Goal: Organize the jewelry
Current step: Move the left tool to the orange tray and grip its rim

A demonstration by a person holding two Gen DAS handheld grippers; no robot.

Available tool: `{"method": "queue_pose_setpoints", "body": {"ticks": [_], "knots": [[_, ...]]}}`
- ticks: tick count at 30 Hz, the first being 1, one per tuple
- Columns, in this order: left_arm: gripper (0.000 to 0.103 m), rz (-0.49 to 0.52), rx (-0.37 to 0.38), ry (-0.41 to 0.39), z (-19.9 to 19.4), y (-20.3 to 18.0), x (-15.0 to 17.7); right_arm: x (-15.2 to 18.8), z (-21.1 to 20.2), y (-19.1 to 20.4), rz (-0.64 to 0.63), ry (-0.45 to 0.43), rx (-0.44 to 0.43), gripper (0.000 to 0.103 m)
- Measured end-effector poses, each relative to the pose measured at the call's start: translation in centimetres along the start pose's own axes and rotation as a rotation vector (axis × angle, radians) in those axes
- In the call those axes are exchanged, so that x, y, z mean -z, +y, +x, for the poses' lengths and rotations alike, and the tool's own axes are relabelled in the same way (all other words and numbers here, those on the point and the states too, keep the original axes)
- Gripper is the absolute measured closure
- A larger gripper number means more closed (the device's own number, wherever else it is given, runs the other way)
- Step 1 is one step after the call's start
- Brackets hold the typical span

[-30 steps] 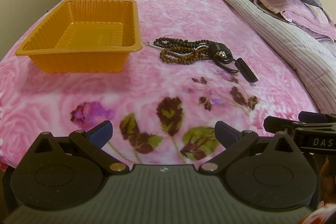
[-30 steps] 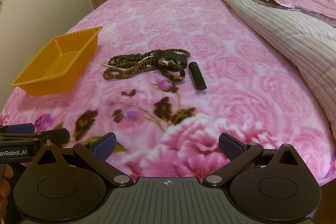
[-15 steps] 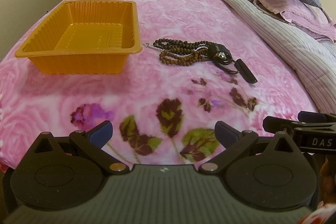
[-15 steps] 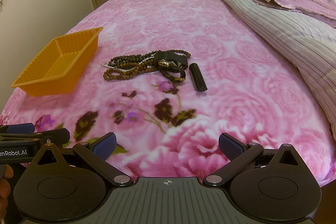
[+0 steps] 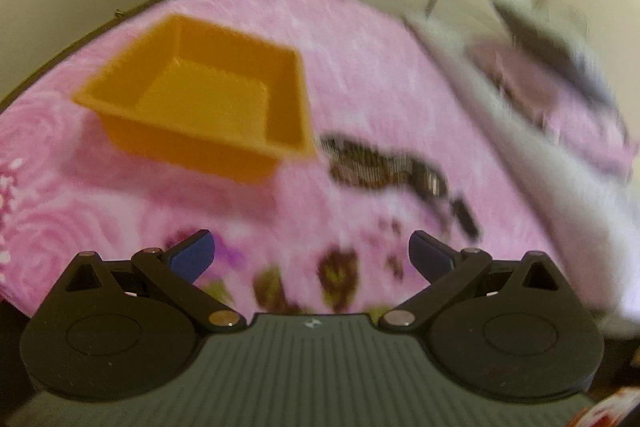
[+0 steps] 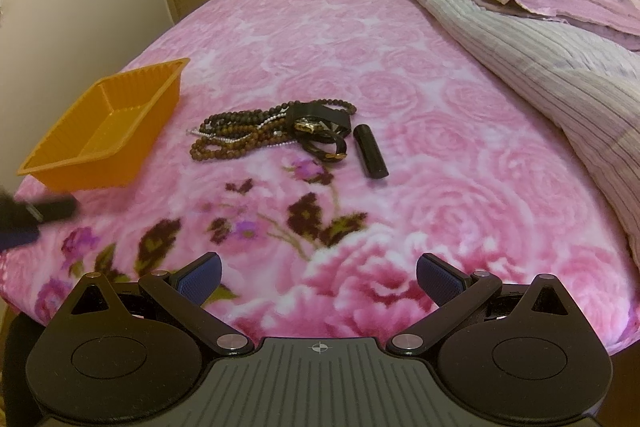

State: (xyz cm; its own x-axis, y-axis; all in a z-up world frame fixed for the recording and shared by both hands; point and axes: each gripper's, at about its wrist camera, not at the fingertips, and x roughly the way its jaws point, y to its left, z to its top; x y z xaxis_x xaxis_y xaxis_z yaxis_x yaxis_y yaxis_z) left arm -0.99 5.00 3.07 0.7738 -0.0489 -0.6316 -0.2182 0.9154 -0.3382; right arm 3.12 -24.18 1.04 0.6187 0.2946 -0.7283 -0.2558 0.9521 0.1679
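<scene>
Orange tray (image 6: 100, 131) beside beads (image 6: 244, 135); both tools spread wide.

bead necklaces (image 6: 240, 137) heaped beside empty orange tray (image 6: 100, 131).

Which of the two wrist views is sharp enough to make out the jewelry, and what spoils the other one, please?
Right wrist view: sharp, evenly lit, beaded necklaces and black tube crisp, only fisheye bending at the edges. Left wrist view: heavy motion blur smears the orange tray and the jewelry pile; only the left tongs stay sharp.
</scene>
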Motion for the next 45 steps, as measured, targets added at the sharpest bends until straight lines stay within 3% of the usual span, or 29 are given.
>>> {"method": "queue_pose_setpoints", "body": {"ticks": [5, 9, 14, 21, 23, 29, 42, 45], "knots": [[0.0, -0.091, -0.041, -0.115, -1.7, 5.2, -3.7, -0.4, 0.4, 0.6, -0.011, -0.017, -0.005, 0.0], [0.002, -0.044, -0.113, -0.162, -1.2, 9.1, -6.9, -0.9, 0.8, 1.4, -0.027, -0.036, -0.016, 0.0], [0.017, 0.007, -0.158, -0.106, 2.0, 12.4, -9.3, -1.5, 1.8, 2.4, -0.037, -0.047, -0.019, 0.0], [0.036, -0.044, -0.081, -0.045, 5.5, 15.5, -9.9, -2.1, 4.2, 3.4, -0.043, -0.018, -0.005, 0.0], [0.048, -0.047, -0.065, -0.022, 6.4, 15.9, -10.0, -2.2, 5.1, 3.6, -0.043, -0.006, -0.006, 0.0], [0.065, -0.053, -0.034, 0.027, 8.3, 16.7, -10.1, -2.5, 6.9, 4.6, -0.05, 0.008, -0.023, 0.0], [0.089, -0.029, -0.061, 0.086, 9.4, 16.3, -10.4, -2.9, 7.9, 4.7, -0.043, 0.009, -0.035, 0.0], [0.093, 0.026, -0.092, 0.09, 8.9, 15.4, -10.6, -2.8, 7.6, 4.3, -0.036, 0.004, -0.034, 0.0]]}}
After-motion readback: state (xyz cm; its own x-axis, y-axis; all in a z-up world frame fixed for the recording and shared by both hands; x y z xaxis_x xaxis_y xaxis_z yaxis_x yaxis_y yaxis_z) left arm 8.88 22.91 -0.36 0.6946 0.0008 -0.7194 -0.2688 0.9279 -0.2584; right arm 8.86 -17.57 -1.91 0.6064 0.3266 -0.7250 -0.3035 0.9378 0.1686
